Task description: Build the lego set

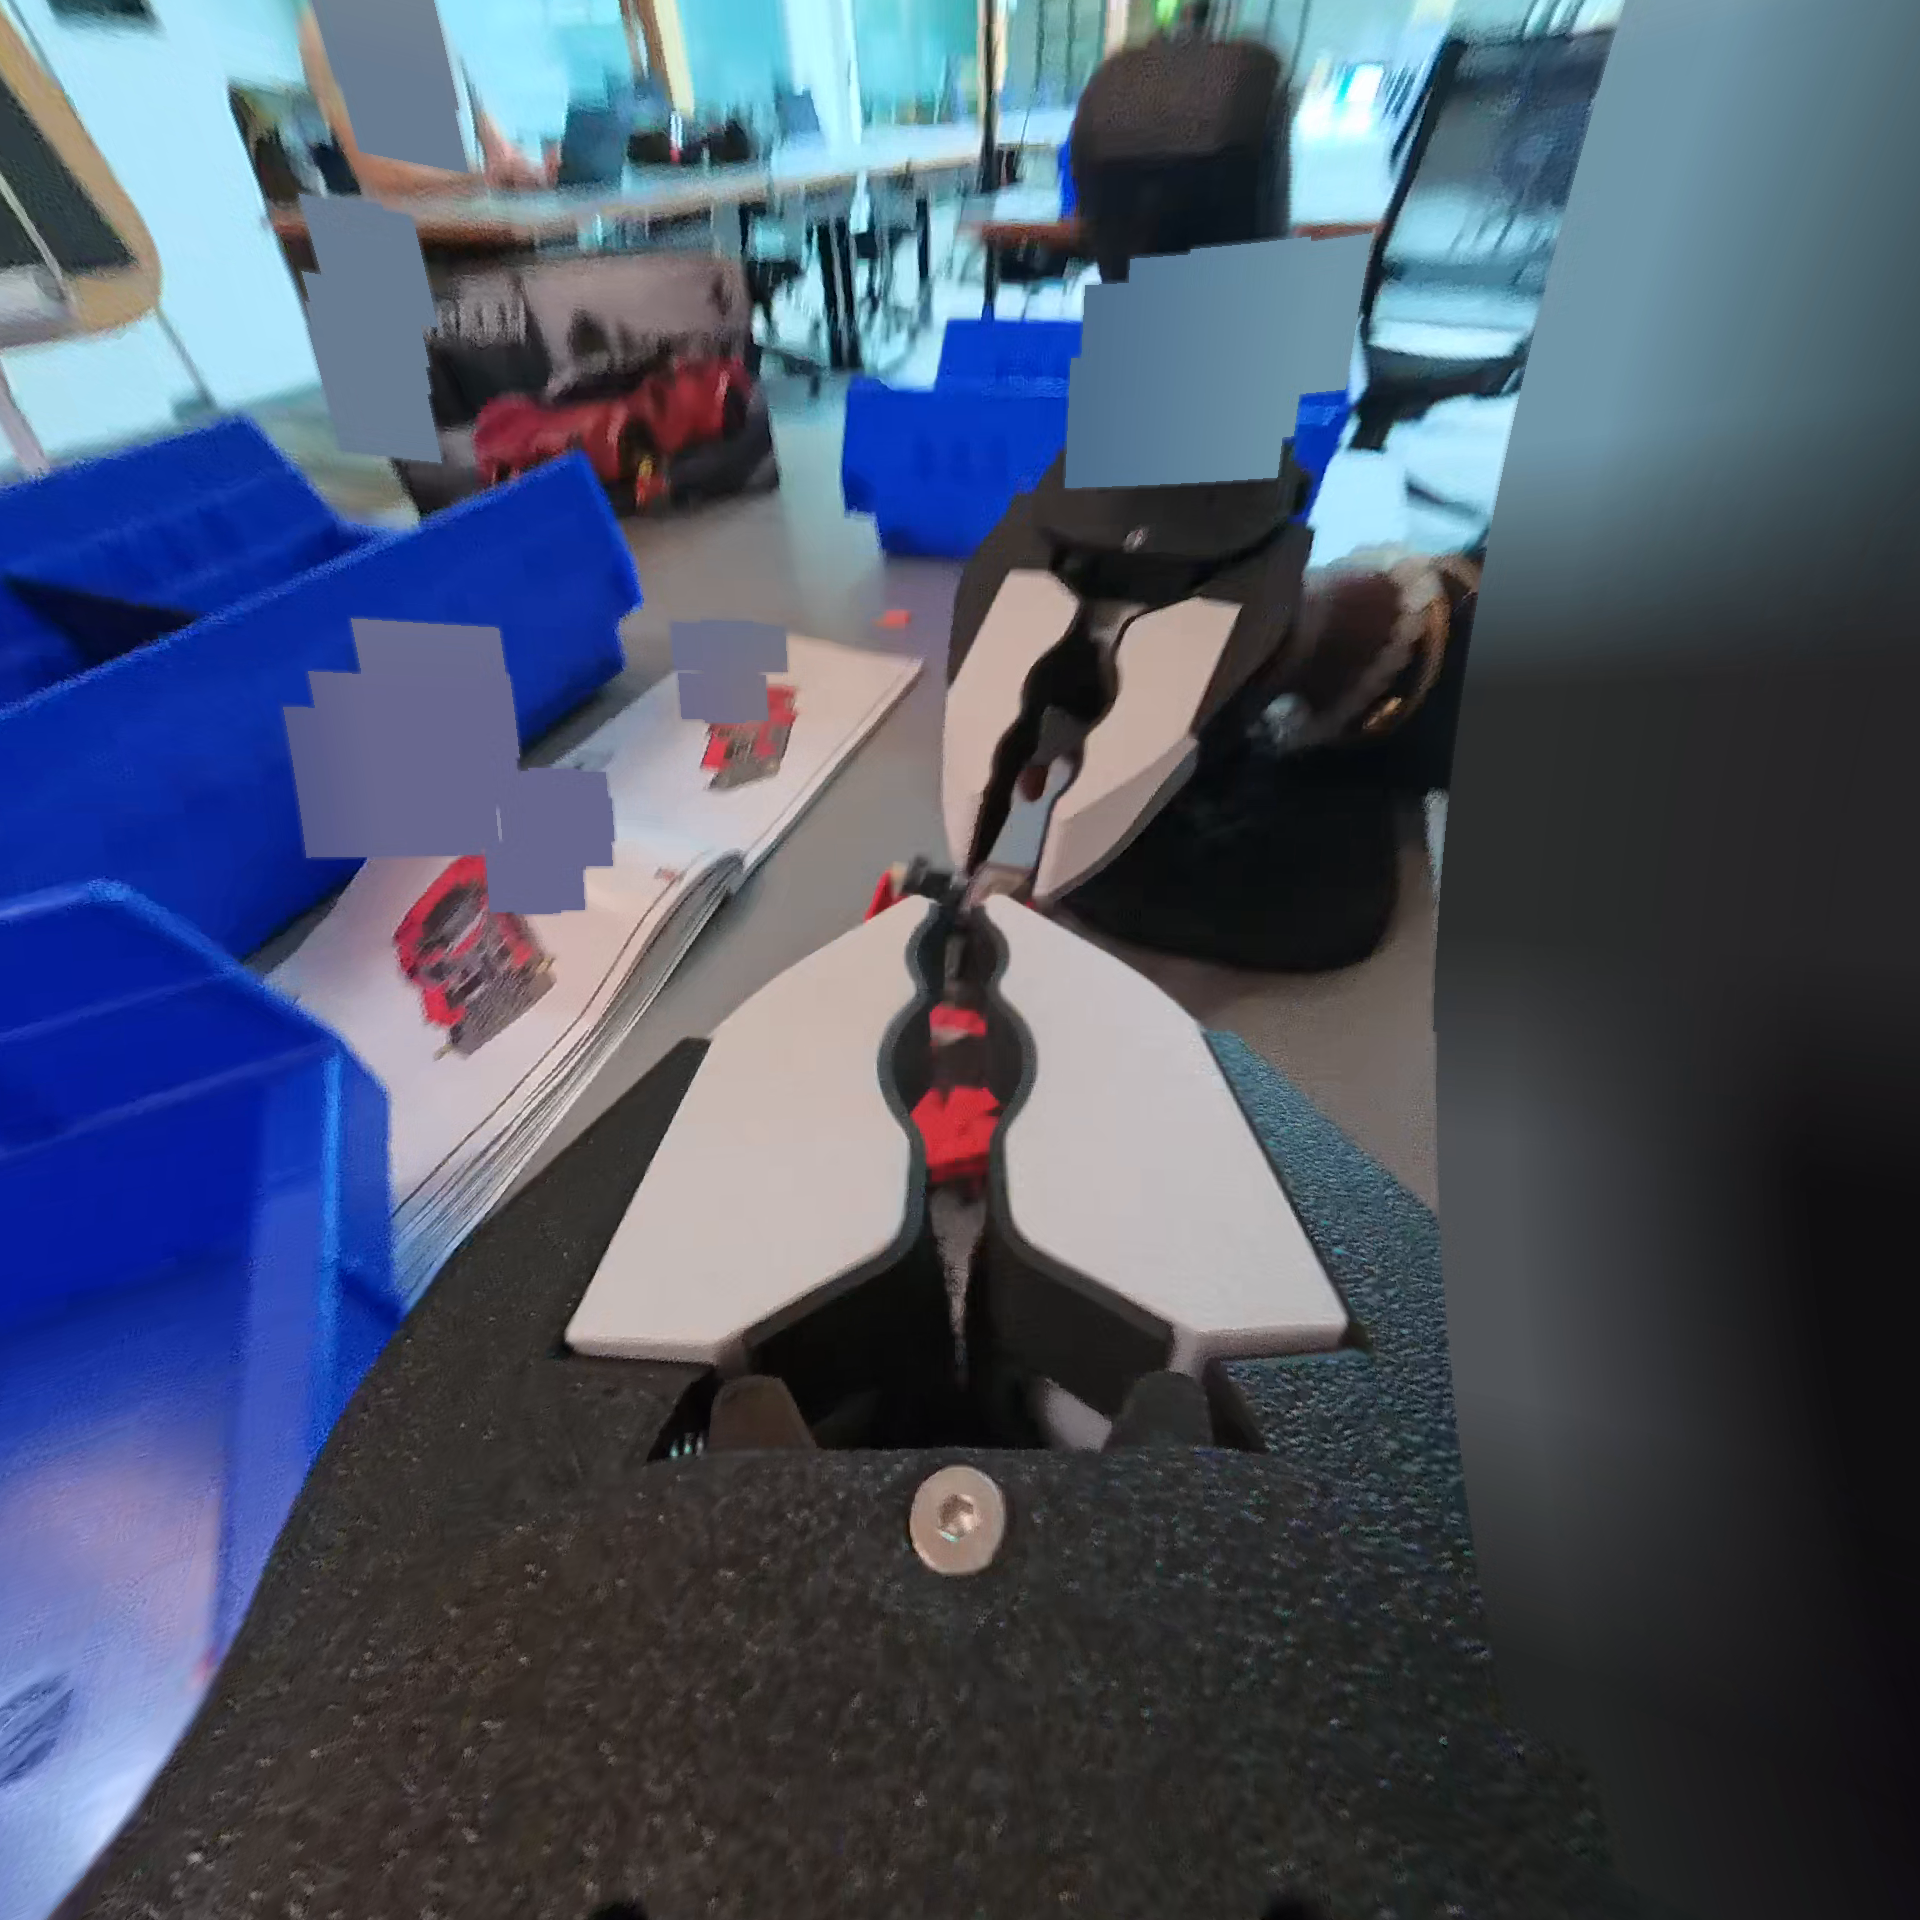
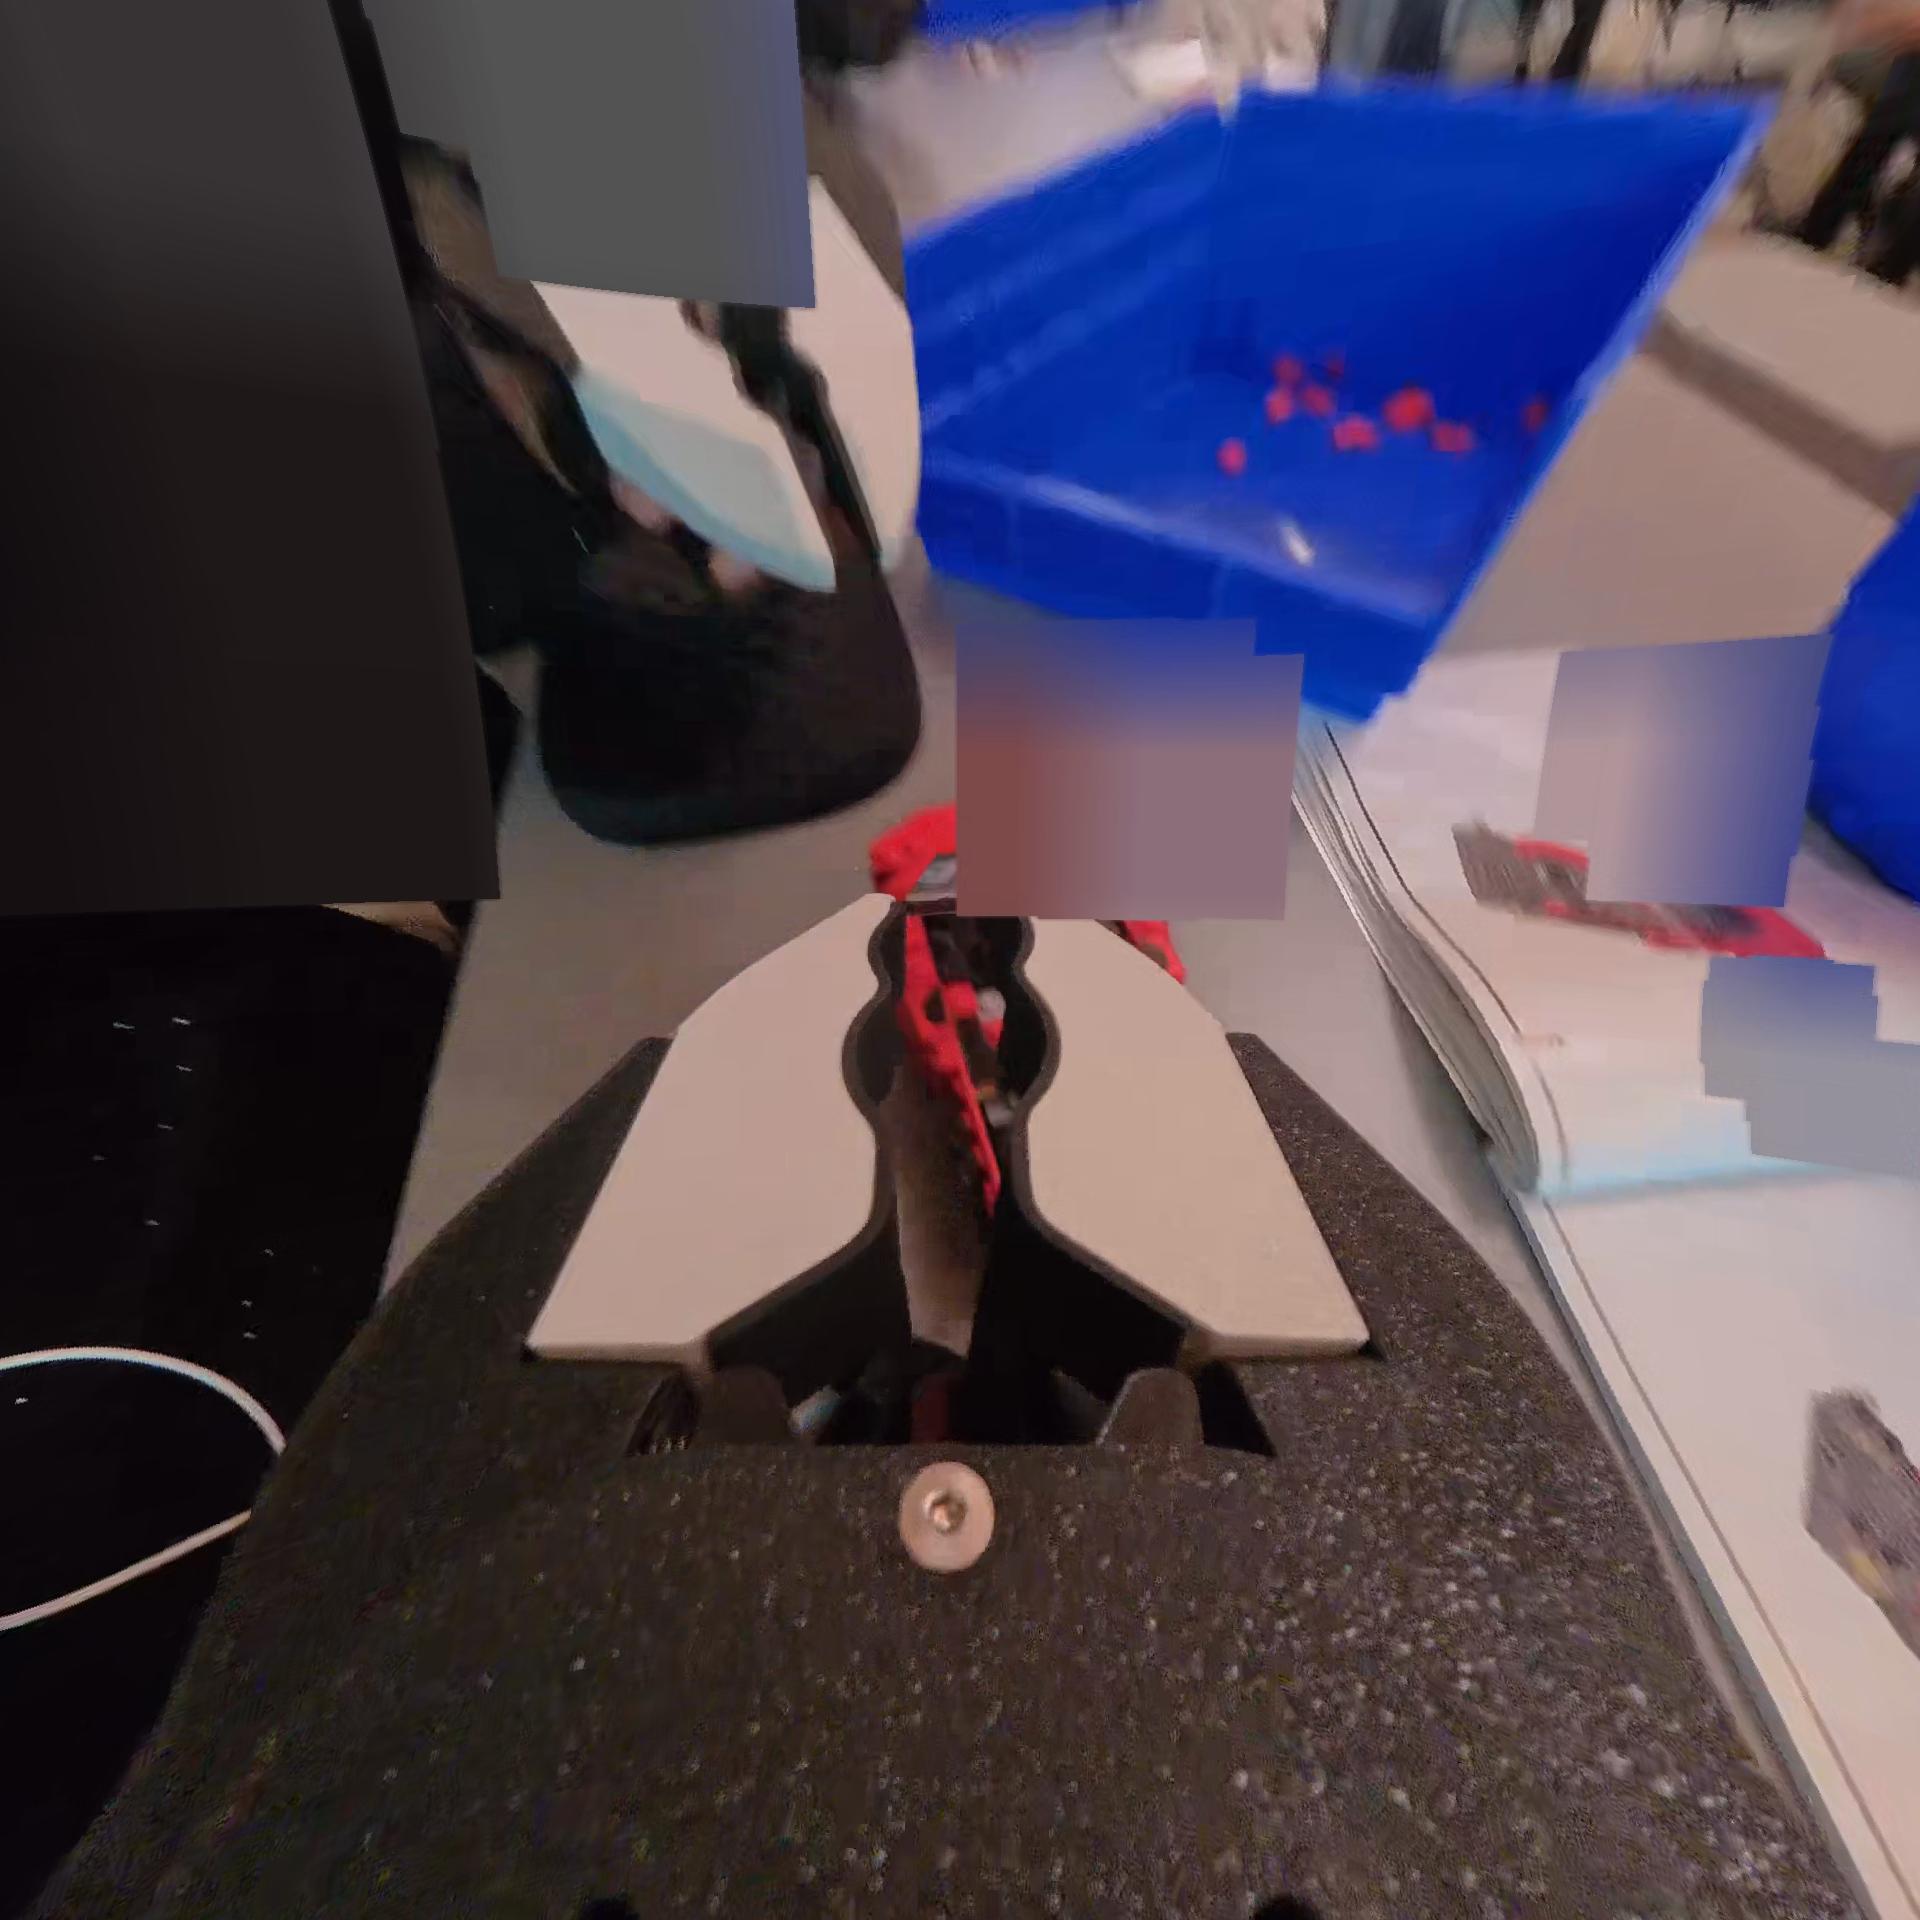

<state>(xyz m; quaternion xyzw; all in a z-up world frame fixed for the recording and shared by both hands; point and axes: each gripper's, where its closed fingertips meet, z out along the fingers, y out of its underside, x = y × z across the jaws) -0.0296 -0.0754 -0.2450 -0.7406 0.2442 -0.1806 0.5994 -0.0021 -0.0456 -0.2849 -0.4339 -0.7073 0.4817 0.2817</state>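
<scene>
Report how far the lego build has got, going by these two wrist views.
Done: a partial red and black lego assembly exists, its far end hidden by a blur patch. In hand: the left gripper and right gripper look nearly shut around it, tips almost meeting in the left wrist view. Left: loose red pieces lie in the blue bin, and the instruction booklet lies open, so the build looks unfinished.

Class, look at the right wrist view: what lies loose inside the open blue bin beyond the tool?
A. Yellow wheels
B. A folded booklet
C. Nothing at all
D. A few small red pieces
D: a few small red pieces lie scattered on the floor of the blue bin, with no wheels or booklet inside it.
</scene>
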